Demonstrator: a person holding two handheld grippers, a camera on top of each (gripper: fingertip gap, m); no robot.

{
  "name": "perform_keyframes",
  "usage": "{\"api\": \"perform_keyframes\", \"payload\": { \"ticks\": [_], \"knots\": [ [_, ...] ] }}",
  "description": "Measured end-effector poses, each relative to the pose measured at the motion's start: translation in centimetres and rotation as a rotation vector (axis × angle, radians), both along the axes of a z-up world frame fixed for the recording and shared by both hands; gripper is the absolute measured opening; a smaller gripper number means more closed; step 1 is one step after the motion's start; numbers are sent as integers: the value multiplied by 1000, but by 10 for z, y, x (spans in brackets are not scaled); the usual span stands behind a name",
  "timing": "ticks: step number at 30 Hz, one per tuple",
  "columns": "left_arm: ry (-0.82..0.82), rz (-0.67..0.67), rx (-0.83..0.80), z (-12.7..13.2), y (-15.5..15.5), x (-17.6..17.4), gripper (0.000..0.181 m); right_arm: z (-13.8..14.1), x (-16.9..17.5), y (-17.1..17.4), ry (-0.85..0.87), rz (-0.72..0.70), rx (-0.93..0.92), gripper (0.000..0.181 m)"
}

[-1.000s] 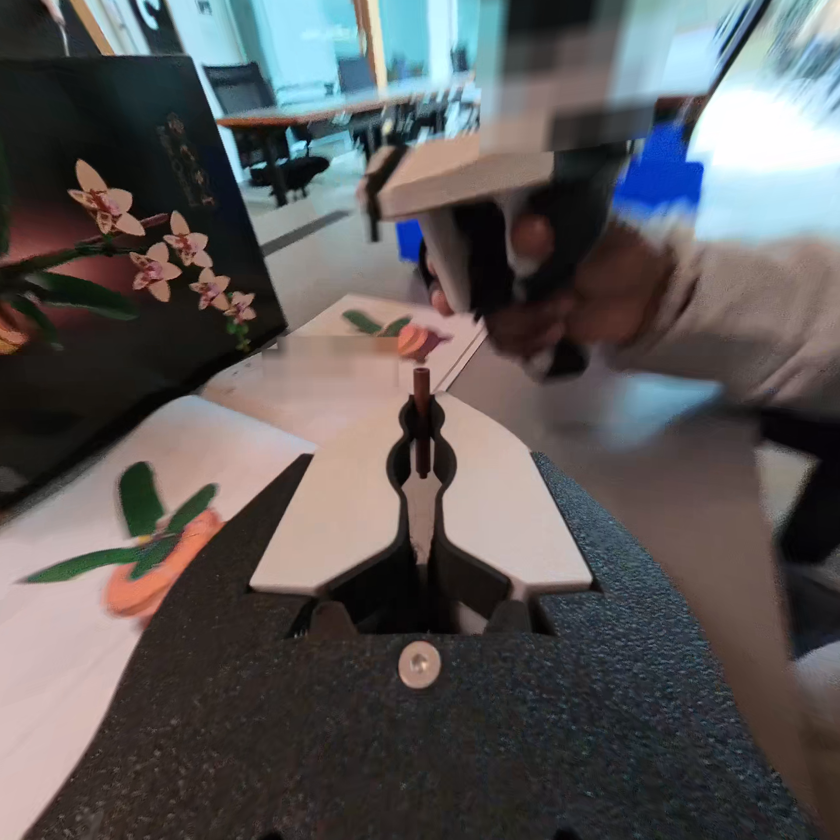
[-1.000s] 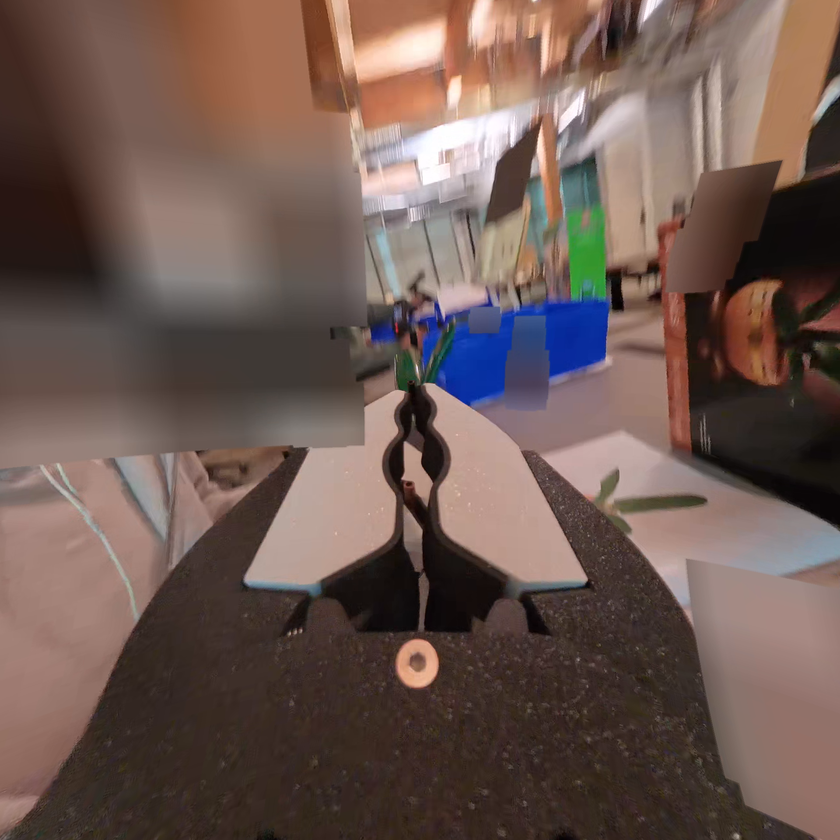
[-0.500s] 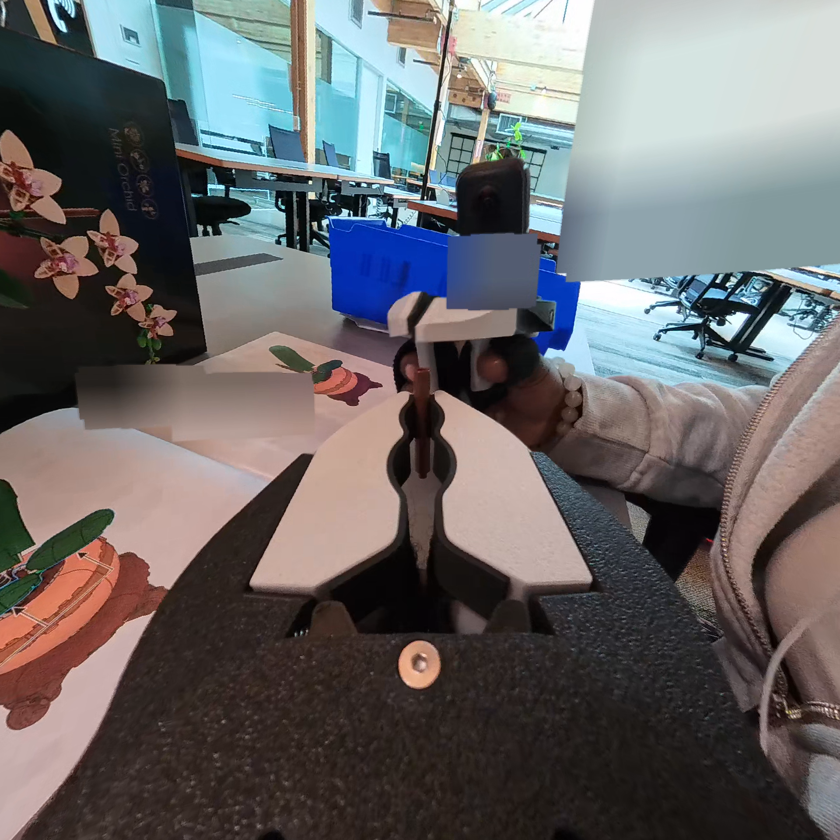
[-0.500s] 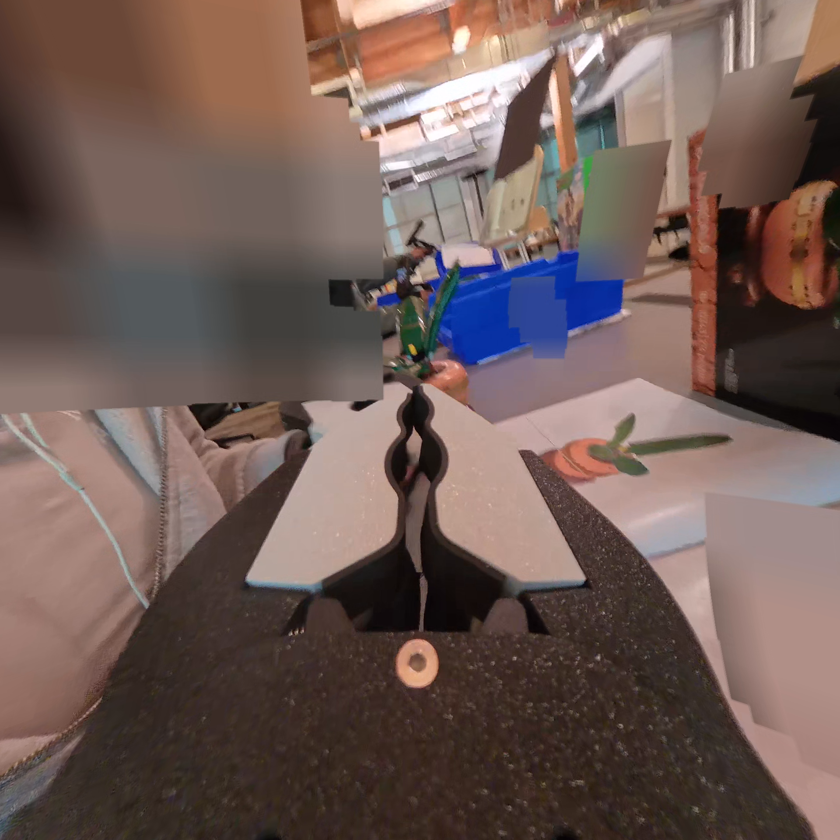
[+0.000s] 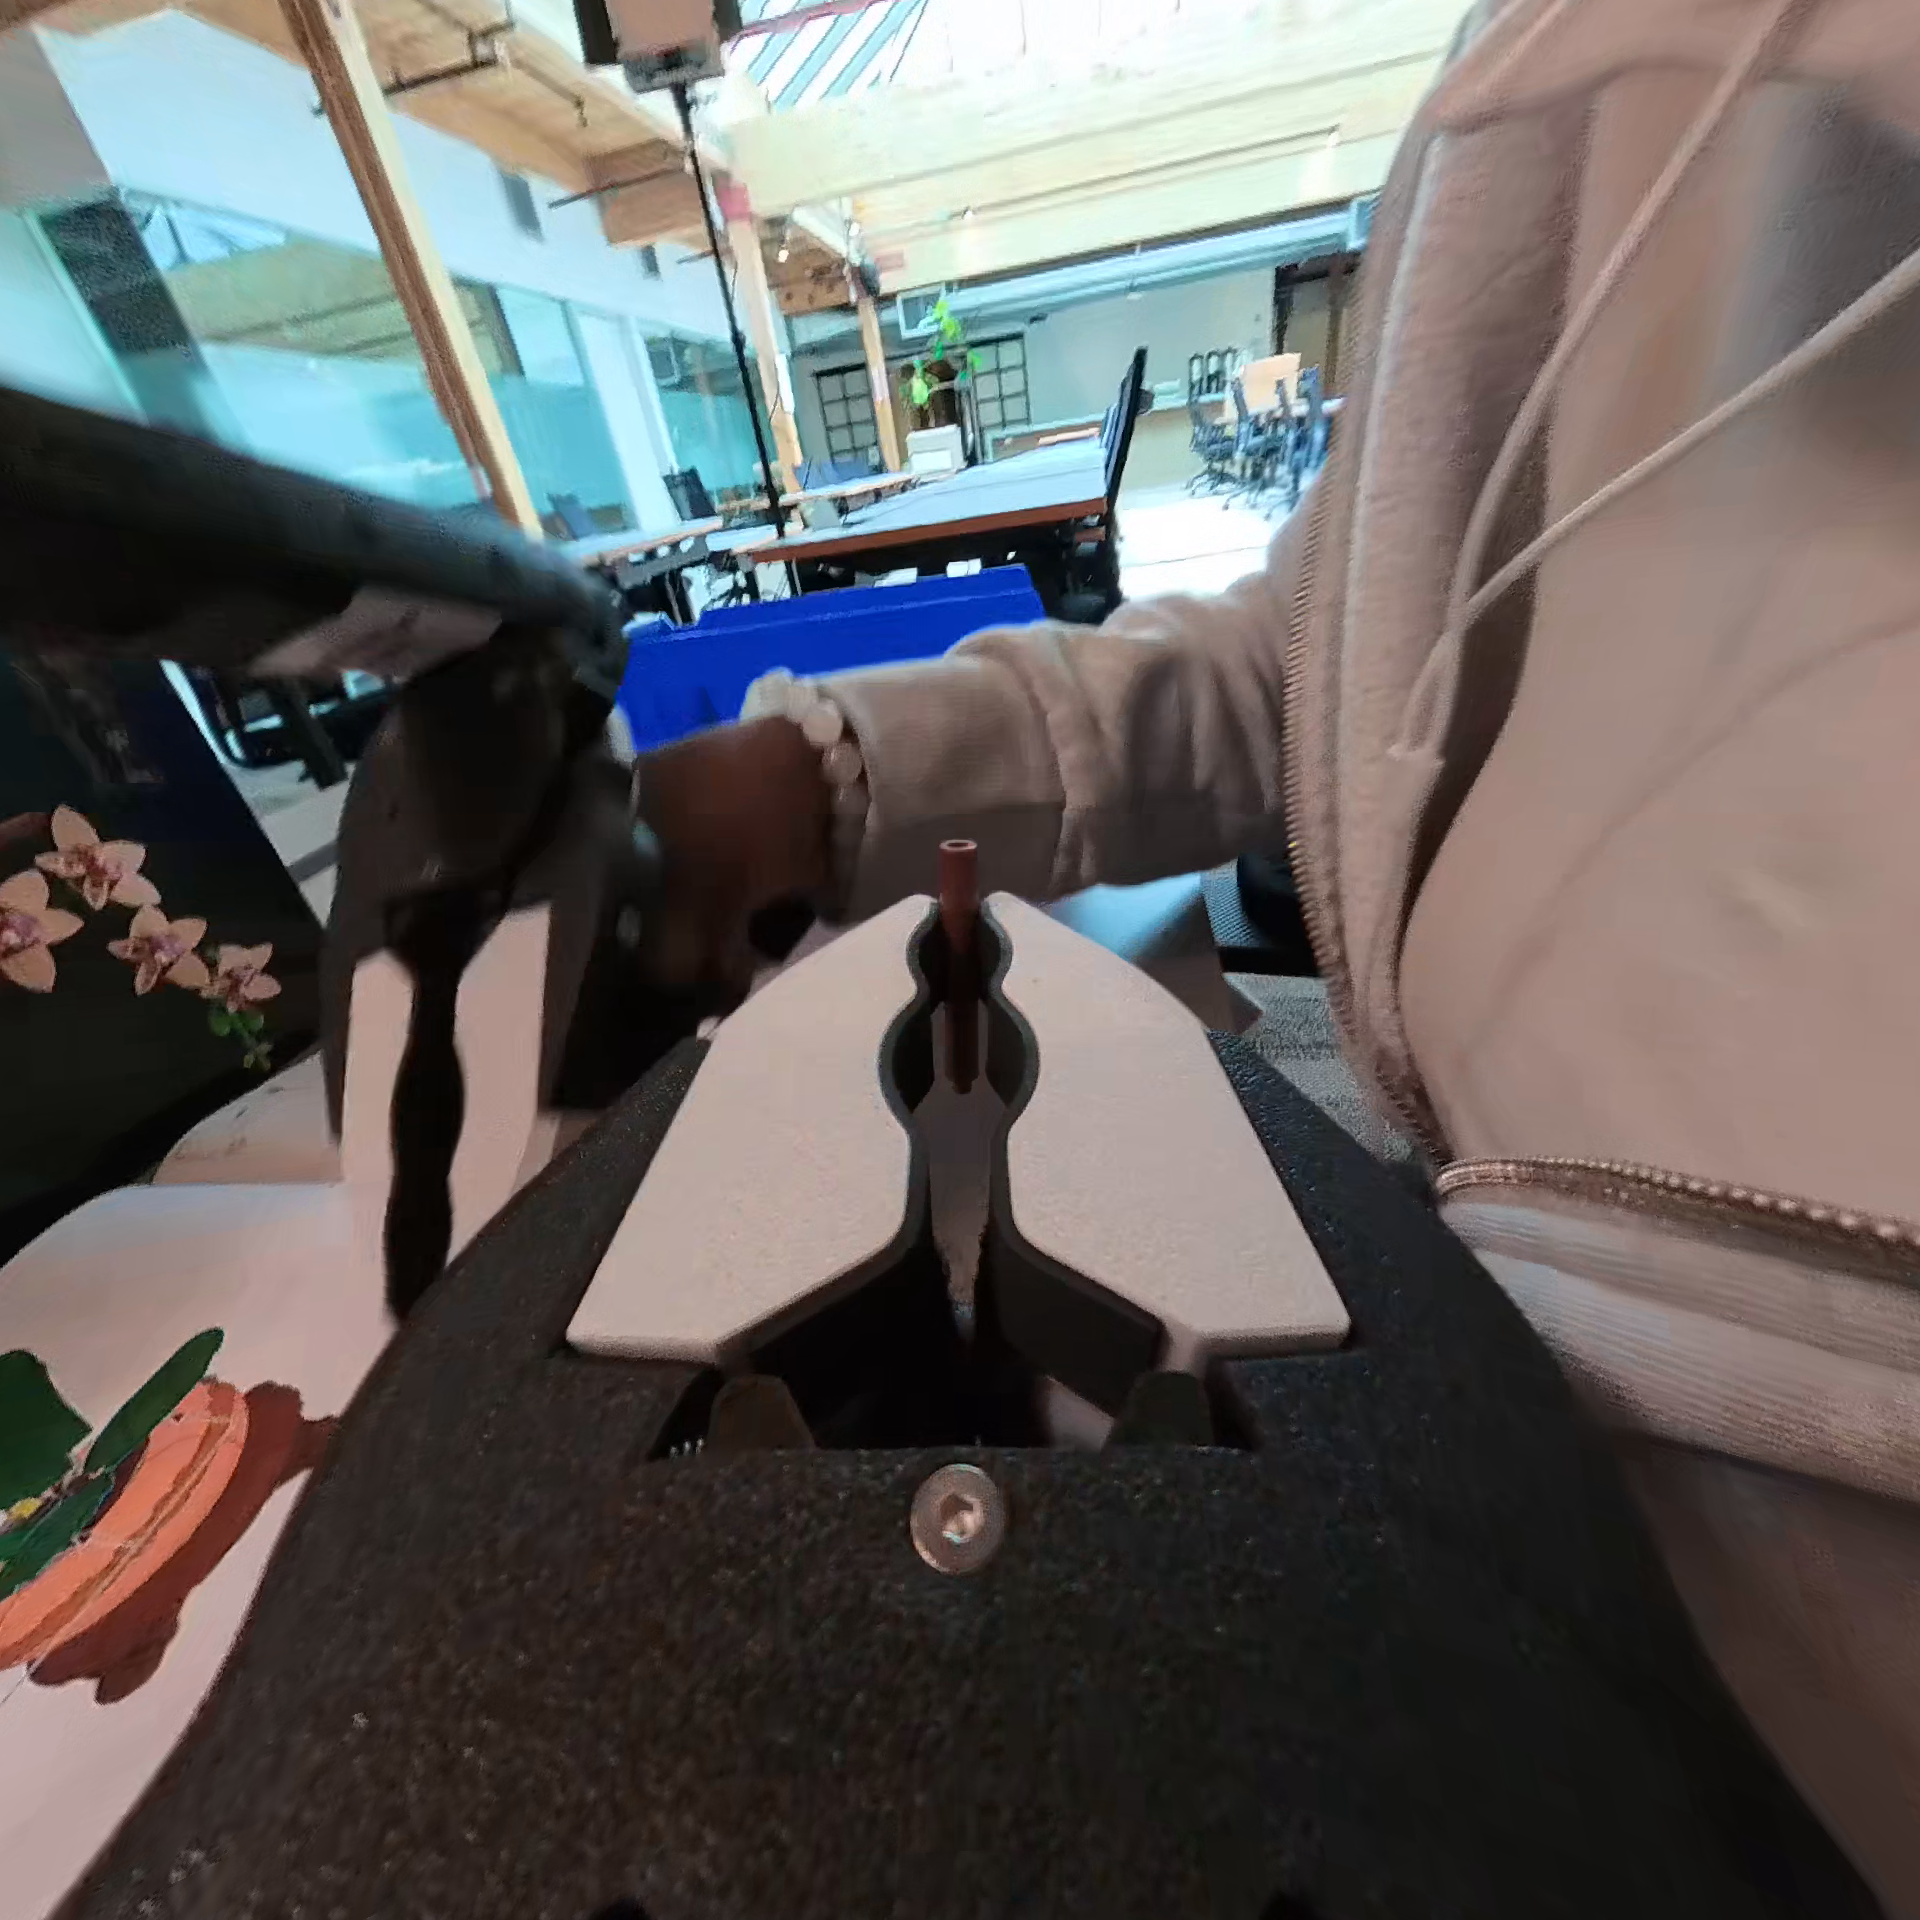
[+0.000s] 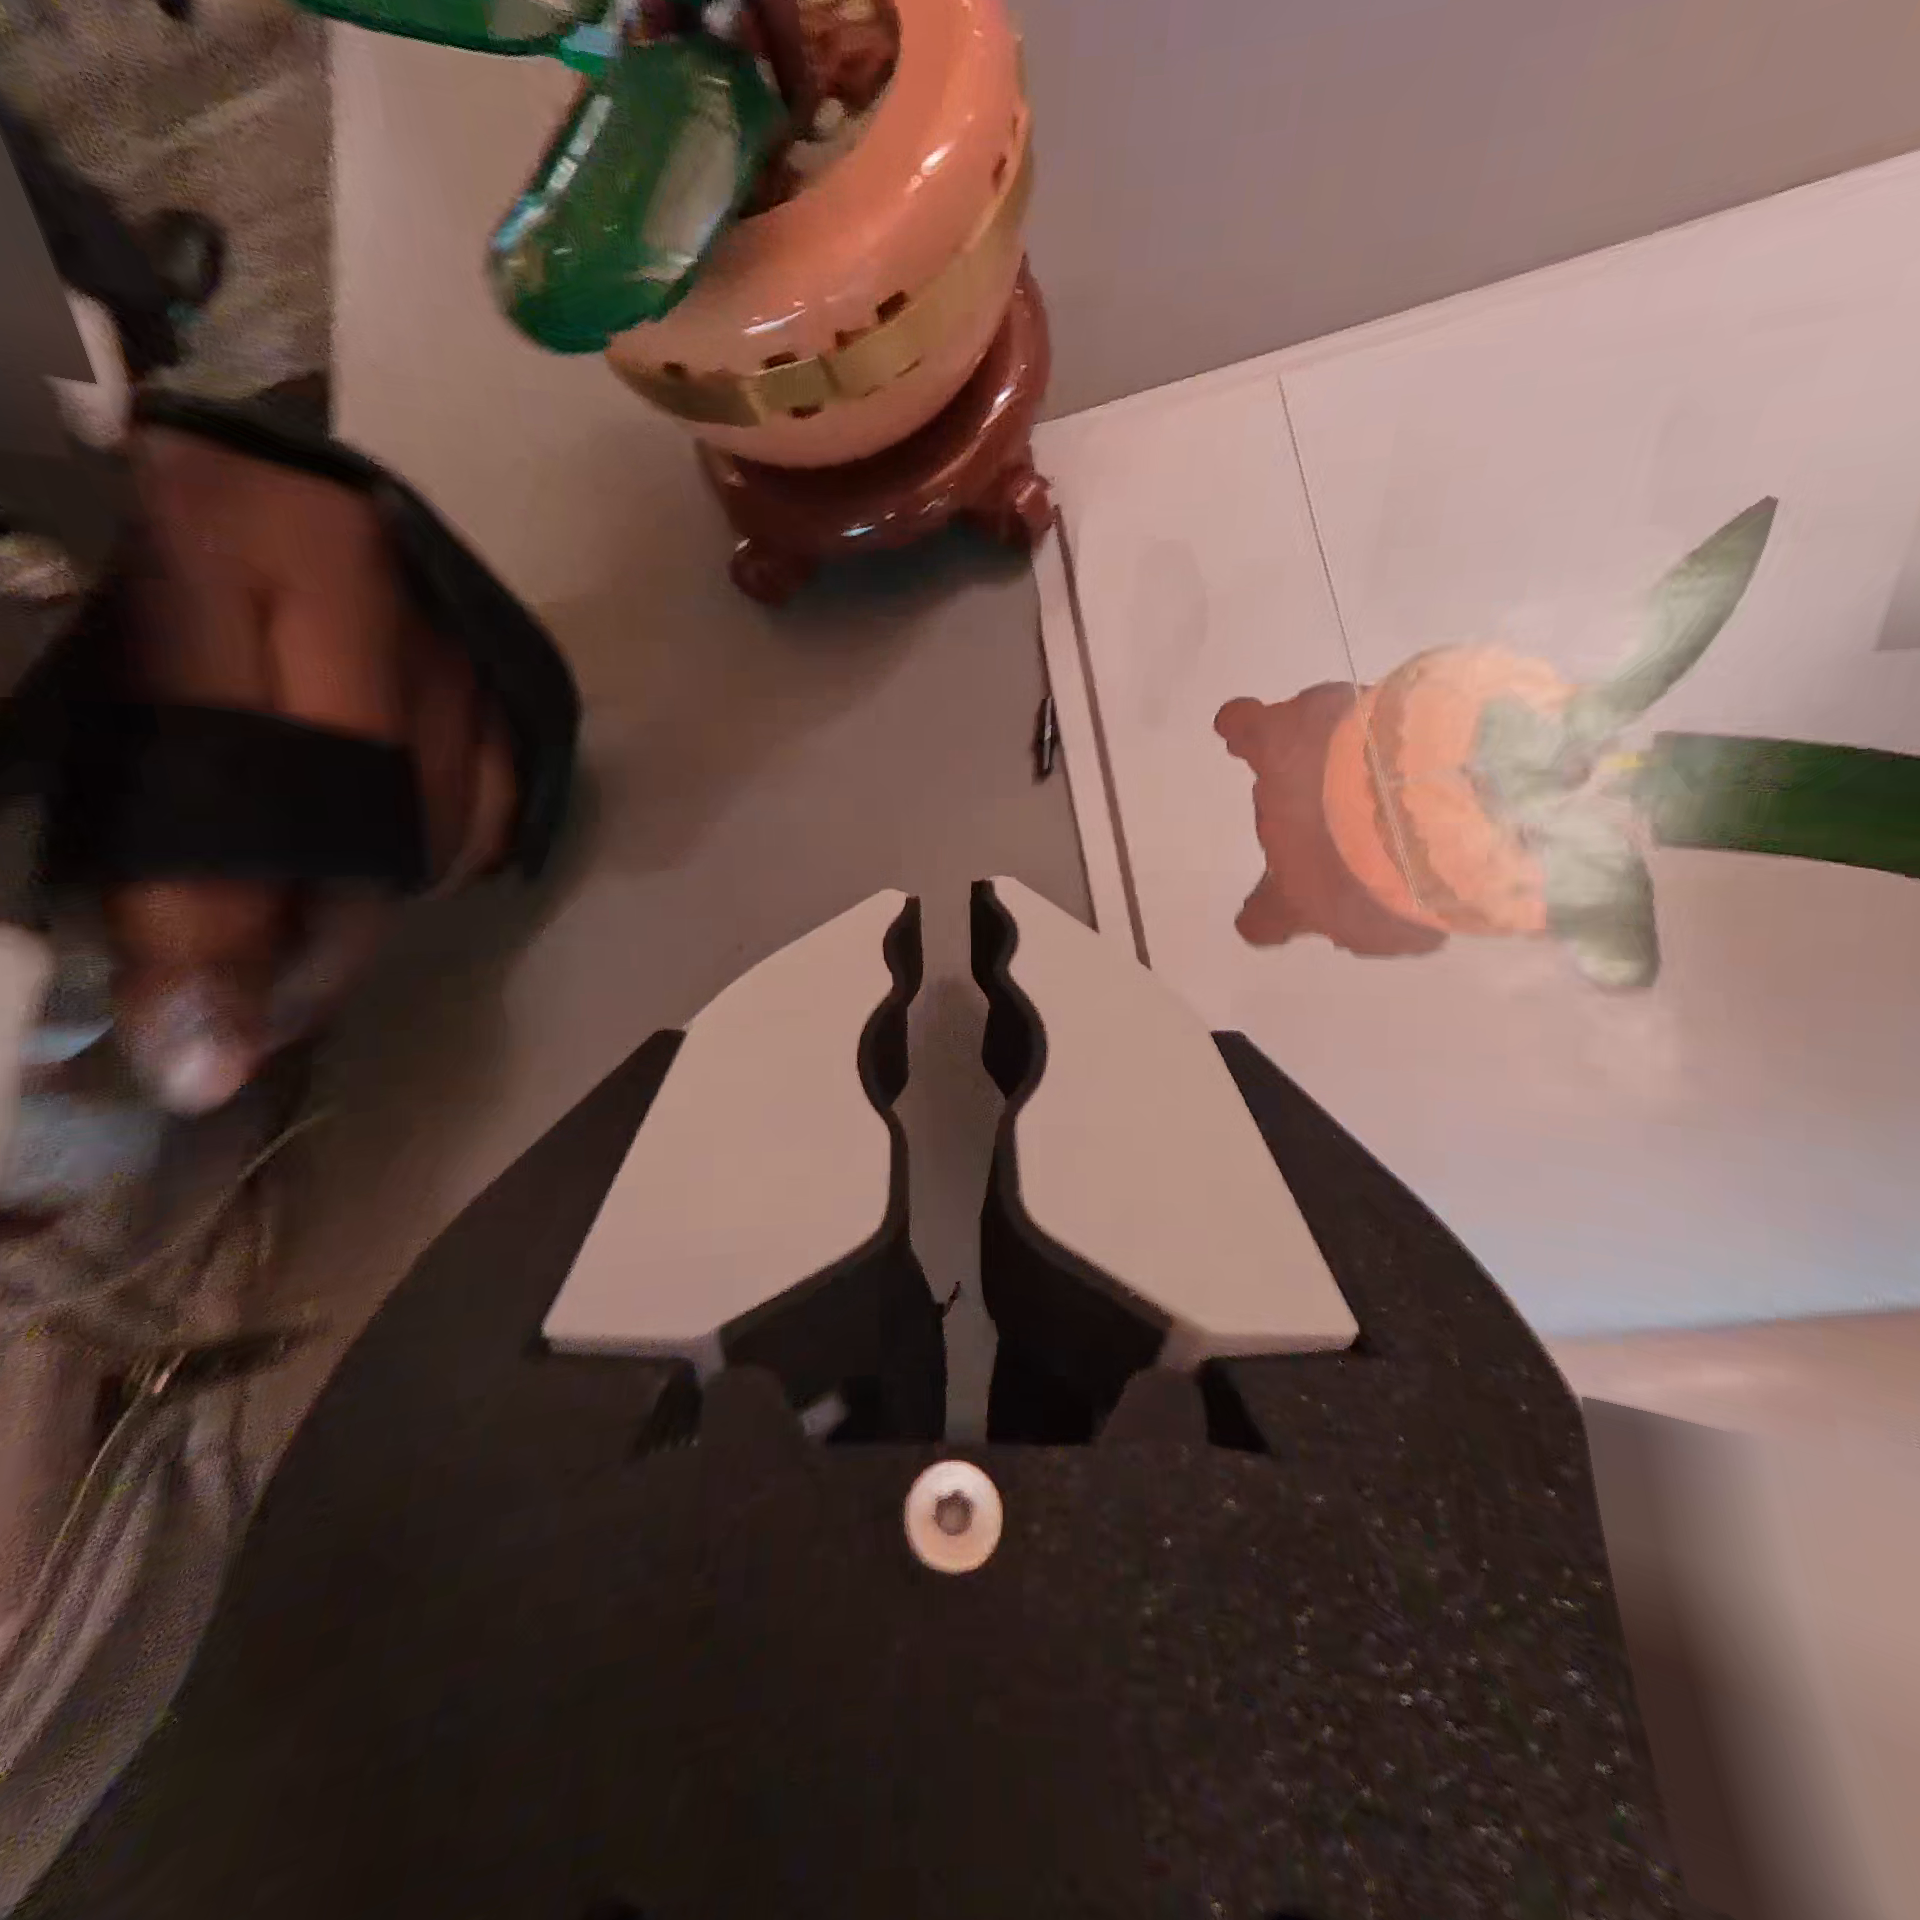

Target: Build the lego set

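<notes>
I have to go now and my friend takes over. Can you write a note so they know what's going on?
Left hand-held gripper: shut on a brown rod, held upright.
Right hand-held gripper: slightly open, empty, pointing down at the table.
The pot with green leaves stands on the table beside the booklet.
Done: pot and leaves built.
Left: probably fit the rod into the pot, then the rest.

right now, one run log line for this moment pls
left gripper: shut on brown rod | right gripper: open, empty, above table | lego pot: upright beside booklet

The lego pot (image 6: pixel 862 260) is cut off by the top edge, and a small dark piece (image 6: pixel 1046 740) nearby is perhaps too tiny to identify.
</notes>
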State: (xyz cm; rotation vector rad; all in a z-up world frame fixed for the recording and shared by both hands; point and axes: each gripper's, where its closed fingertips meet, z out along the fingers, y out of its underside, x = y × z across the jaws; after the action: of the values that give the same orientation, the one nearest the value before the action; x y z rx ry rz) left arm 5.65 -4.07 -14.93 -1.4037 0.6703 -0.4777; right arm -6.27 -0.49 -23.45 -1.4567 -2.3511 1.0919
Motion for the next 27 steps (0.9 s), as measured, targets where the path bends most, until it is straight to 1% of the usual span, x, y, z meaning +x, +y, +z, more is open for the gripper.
{"api": "perform_keyframes", "payload": {
  "ticks": [2,3,5,7,8,10,12,15,20,22,25,27],
  "knots": [
    [-5,-26,22,3,-5,0,4,-11,-15,-2,-15,-43,81,12],
    [0,-33,34,3,-6,0,4,-13,-19,-6,-14,-18,100,13],
    [9,-33,54,3,-8,-2,4,-9,-23,-14,18,79,131,13],
    [2,-30,62,4,-11,-4,4,-4,-27,-9,20,133,193,13],
    [-4,-25,69,5,-13,-4,4,-3,-28,-8,-12,152,201,15],
    [-15,-23,78,6,-15,-4,4,-4,-32,-7,-86,156,216,14],
    [-18,-22,83,6,-16,-4,4,-9,-38,-2,-132,139,270,11],
    [-21,-26,86,6,-18,-3,4,-15,-39,-6,-208,137,277,9],
    [-36,-23,86,6,-20,-6,4,-23,-43,-5,-249,107,328,5],
    [-42,-18,80,6,-19,-7,4,-23,-45,-4,-248,101,353,3],
    [-51,-9,80,6,-18,-9,4,-23,-45,-4,-207,138,389,2],
    [-62,6,76,7,-16,-12,4,-23,-44,-5,-141,158,338,2]
  ]
}}
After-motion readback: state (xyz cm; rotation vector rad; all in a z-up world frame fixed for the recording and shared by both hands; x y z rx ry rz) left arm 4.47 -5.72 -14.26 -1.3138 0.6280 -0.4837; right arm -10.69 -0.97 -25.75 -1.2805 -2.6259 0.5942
